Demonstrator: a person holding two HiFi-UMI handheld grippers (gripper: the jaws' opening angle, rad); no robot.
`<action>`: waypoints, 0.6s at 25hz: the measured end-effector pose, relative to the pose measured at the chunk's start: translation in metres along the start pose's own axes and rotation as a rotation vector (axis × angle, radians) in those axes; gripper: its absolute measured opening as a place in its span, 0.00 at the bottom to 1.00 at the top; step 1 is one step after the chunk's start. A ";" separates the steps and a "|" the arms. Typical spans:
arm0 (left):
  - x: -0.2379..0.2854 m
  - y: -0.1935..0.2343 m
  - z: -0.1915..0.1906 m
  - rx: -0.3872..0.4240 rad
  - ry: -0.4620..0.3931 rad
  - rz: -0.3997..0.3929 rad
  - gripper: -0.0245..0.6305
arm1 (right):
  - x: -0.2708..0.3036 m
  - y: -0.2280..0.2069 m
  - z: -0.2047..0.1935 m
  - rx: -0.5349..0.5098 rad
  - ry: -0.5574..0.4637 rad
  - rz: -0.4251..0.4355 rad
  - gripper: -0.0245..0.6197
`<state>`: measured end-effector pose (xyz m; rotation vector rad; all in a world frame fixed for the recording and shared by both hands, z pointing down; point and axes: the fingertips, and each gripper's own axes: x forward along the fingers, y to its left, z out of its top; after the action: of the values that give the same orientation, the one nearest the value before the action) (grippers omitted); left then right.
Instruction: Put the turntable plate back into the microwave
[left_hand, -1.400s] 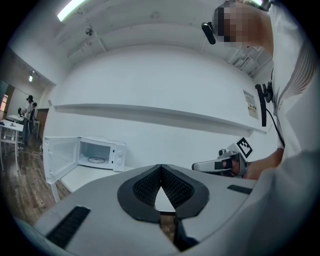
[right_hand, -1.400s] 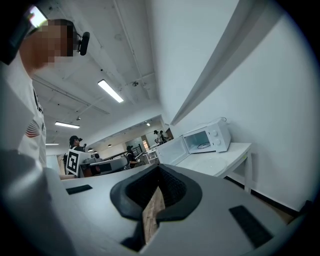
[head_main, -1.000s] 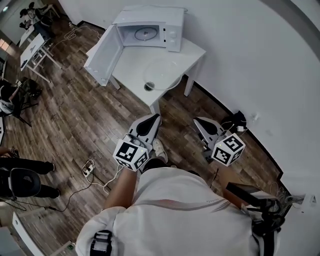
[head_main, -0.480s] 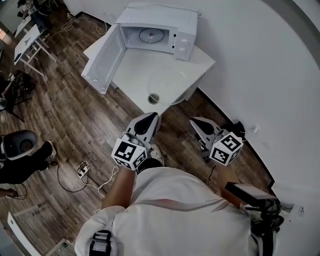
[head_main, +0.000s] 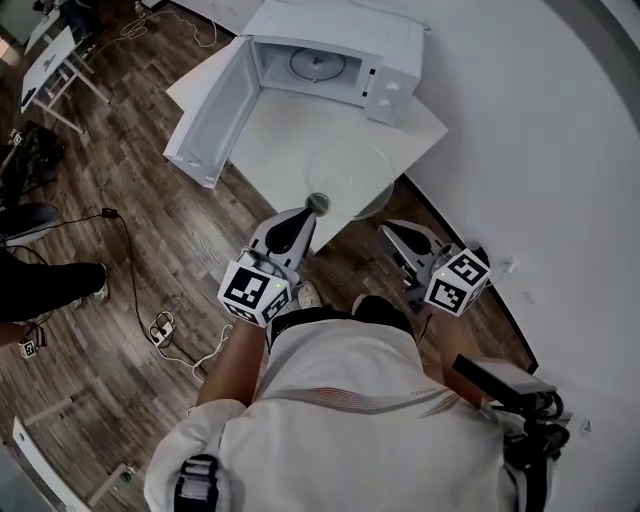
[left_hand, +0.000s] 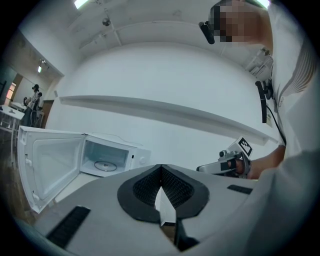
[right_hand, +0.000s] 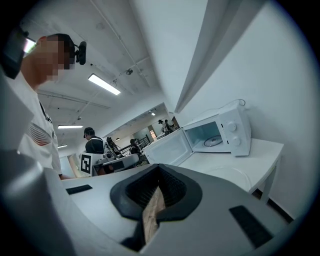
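The clear glass turntable plate (head_main: 350, 170) lies flat on the white table (head_main: 270, 130), in front of the white microwave (head_main: 330, 50). The microwave door (head_main: 210, 110) hangs wide open to the left. A roller ring (head_main: 318, 65) shows on the cavity floor. My left gripper (head_main: 303, 217) is shut and empty, held level just short of the table's near corner. My right gripper (head_main: 392, 230) is also shut and empty, to the right of that corner, over the floor. The microwave (left_hand: 107, 160) shows in the left gripper view, and microwave (right_hand: 220, 132) and plate (right_hand: 227, 172) in the right gripper view.
A small dark round object (head_main: 318, 203) sits at the table's near corner beside the plate. The white wall (head_main: 540, 150) runs close along the right. A power strip and cables (head_main: 160, 328) lie on the wood floor at left, near a person's legs (head_main: 40, 280). Other tables (head_main: 50, 70) stand far left.
The table and microwave have come nearer in the head view. Both grippers have moved forward toward the table's corner, side by side, and stayed shut.
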<state>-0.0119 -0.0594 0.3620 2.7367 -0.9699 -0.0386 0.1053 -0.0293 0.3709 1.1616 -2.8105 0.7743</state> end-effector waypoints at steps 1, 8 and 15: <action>0.002 0.002 0.000 -0.002 0.003 0.006 0.05 | 0.002 -0.004 0.002 0.016 0.001 0.008 0.03; 0.024 0.013 -0.005 -0.013 0.020 0.093 0.05 | 0.016 -0.050 0.007 0.131 0.042 0.099 0.03; 0.058 0.013 -0.017 -0.036 0.030 0.193 0.05 | 0.012 -0.113 -0.022 0.285 0.216 0.204 0.13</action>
<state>0.0267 -0.1017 0.3846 2.5909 -1.2068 0.0181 0.1678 -0.0958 0.4421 0.7608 -2.7260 1.2664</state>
